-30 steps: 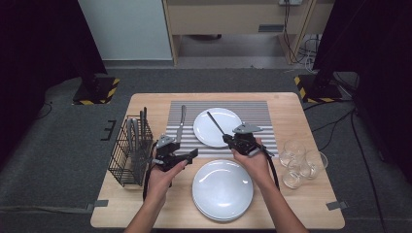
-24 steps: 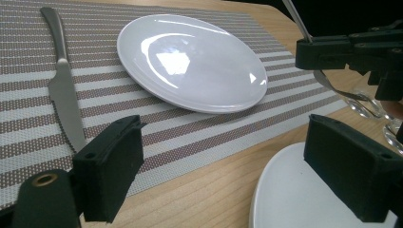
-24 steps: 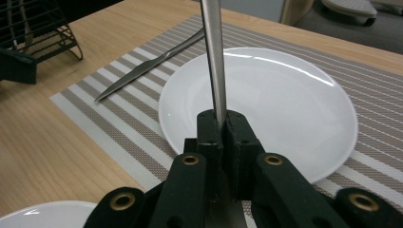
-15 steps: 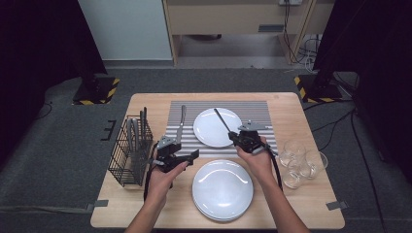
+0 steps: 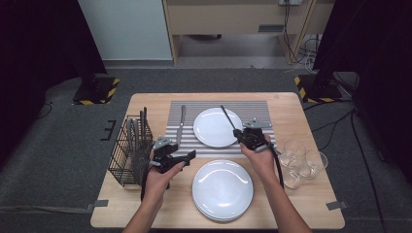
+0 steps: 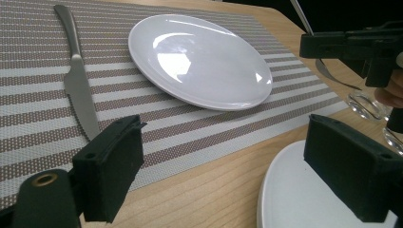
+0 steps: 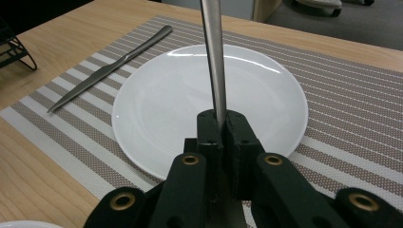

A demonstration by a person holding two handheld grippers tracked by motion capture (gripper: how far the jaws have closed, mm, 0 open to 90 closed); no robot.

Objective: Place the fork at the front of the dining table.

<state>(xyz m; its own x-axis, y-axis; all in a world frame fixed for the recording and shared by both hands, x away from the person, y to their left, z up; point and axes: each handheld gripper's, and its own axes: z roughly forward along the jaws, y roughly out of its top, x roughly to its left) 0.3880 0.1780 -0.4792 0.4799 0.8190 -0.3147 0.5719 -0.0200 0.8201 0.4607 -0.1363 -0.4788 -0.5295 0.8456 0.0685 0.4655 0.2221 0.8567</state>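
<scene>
High view: right hand-held gripper (image 5: 241, 134), clamped on the utensil (image 5: 227, 117), has shifted right off the plate (image 5: 214, 128).

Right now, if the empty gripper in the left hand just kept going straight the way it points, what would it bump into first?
Probably the rim of the white plate on the striped mat; the left gripper points across bare mat toward it, though depth is hard to judge.

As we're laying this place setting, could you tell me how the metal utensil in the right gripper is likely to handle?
The utensil looks like polished metal, so probably stiff but slippery. The right gripper clamps it near one end, so it may pivot.
</scene>
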